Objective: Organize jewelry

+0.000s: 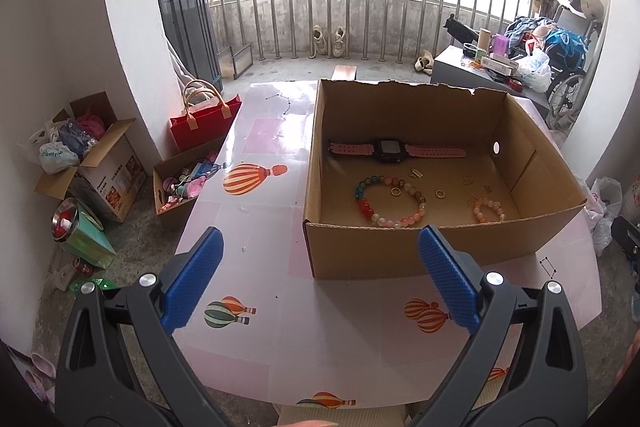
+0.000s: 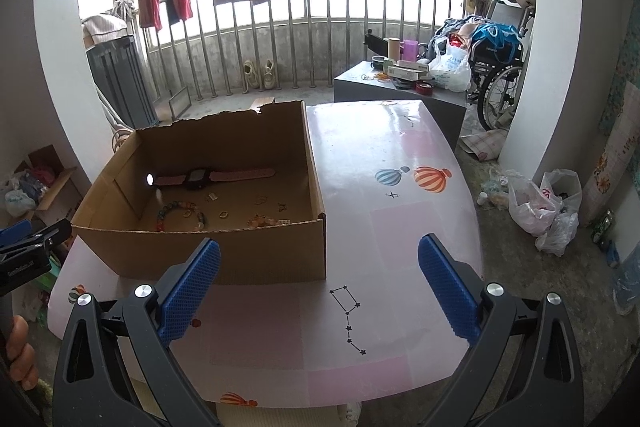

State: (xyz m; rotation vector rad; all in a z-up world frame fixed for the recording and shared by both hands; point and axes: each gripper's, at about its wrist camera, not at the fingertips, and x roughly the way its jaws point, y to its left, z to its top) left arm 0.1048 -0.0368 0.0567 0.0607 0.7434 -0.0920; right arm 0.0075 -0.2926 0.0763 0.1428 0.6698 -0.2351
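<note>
An open cardboard box stands on the pink table. Inside lie a pink-strapped watch, a large multicoloured bead bracelet, a small orange bead bracelet, two gold rings and small gold pieces. My left gripper hangs open before the box's near wall, holding nothing. My right gripper is open over the bare table beside the box's right corner, also with nothing in it.
On the floor to the left stand a red bag, open cartons of clutter and a tin. A grey cabinet with bottles, a wheelchair and plastic bags are at the right. A balcony railing runs behind.
</note>
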